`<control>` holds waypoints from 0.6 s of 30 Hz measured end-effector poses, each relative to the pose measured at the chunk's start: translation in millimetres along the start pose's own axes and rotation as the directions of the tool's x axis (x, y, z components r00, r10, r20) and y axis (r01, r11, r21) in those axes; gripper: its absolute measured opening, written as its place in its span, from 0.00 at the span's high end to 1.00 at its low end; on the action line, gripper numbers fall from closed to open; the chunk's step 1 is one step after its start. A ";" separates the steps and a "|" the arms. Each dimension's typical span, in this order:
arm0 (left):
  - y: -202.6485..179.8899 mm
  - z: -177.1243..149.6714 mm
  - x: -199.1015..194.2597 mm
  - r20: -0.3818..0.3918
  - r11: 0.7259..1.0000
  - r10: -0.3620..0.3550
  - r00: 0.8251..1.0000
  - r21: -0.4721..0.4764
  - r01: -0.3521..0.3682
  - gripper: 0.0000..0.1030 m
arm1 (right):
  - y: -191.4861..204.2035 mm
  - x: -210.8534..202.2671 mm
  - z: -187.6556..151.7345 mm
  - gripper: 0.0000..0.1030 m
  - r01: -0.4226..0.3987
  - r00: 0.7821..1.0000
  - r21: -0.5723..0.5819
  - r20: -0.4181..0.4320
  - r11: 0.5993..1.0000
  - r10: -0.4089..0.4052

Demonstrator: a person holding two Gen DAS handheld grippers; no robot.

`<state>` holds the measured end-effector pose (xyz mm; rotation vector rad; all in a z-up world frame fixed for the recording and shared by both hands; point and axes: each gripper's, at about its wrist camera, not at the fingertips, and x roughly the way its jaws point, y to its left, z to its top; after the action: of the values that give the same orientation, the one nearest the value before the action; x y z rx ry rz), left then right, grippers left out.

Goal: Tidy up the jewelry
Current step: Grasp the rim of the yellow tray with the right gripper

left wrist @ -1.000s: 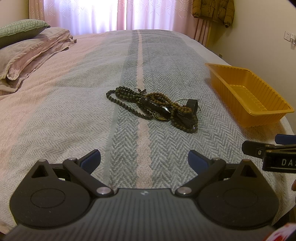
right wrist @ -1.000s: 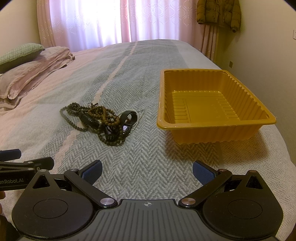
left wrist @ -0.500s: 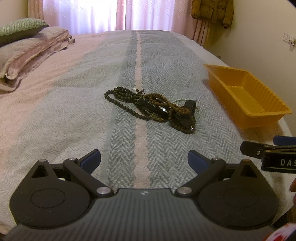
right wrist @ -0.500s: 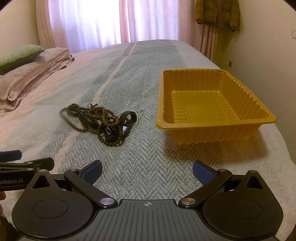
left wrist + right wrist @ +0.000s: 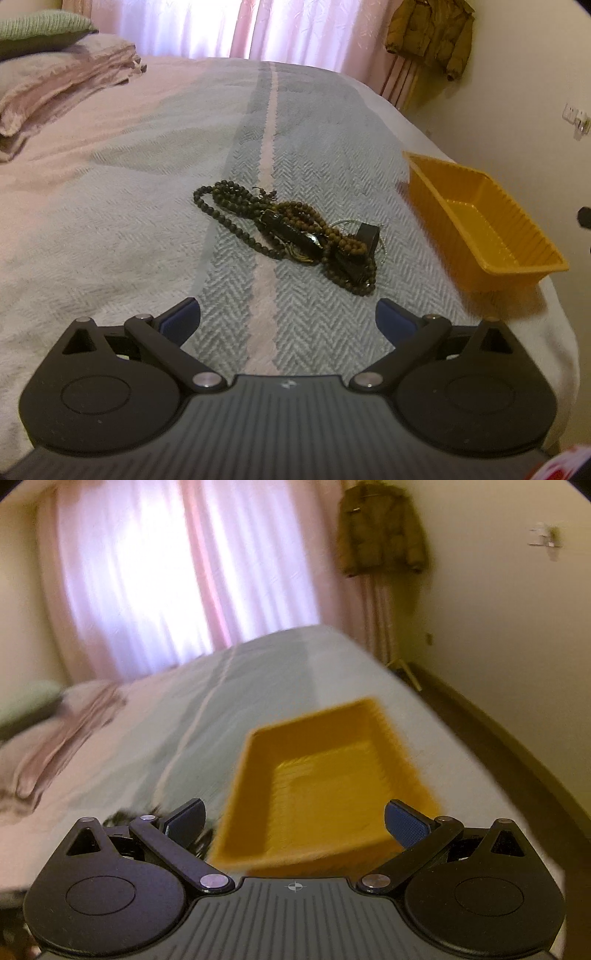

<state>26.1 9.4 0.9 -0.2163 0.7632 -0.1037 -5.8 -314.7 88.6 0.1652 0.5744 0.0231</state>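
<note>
A tangled pile of dark bead necklaces and a black strap (image 5: 295, 232) lies on the grey herringbone bedspread in the left wrist view. An empty yellow plastic tray (image 5: 484, 221) sits to its right near the bed's edge. My left gripper (image 5: 288, 321) hovers open in front of the pile, nothing between its fingers. The right wrist view is motion-blurred: my right gripper (image 5: 295, 819) is open and raised, with the yellow tray (image 5: 325, 782) just beyond its fingers. A dark bit of the jewelry pile (image 5: 122, 818) peeks out behind its left finger.
Folded pink bedding and a green pillow (image 5: 55, 74) lie at the far left. Pink curtains (image 5: 258, 29) and a hanging brown jacket (image 5: 432, 33) stand behind the bed. The wall (image 5: 535, 92) runs close along the bed's right edge.
The right gripper has swung up and to the right, blurring its view; the tray is now centred and the jewelry almost out of sight. The left gripper has tilted slightly, and the right gripper has left its view.
</note>
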 end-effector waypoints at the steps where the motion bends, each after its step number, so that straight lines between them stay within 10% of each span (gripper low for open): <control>1: 1.3 0.5 2.2 -0.003 1.000 -0.006 1.000 -0.011 0.006 0.02 | -13.7 2.8 10.6 0.00 0.004 1.000 0.022 -0.002 1.000 -0.004; 5: 1.2 1.0 12.1 -0.017 1.000 -0.016 1.000 -0.020 0.016 0.02 | -64.2 26.6 39.4 0.01 0.023 0.997 0.118 -0.081 0.993 -0.014; 18: -5.8 -0.5 44.3 -0.064 0.999 -0.036 0.997 -0.030 0.034 0.02 | -136.4 111.5 45.7 0.58 0.020 0.921 0.279 -0.380 0.960 0.091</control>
<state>57.5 -3.9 -28.0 -0.2545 0.8259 -0.1334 109.3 -448.4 44.2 0.4529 0.9742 0.0107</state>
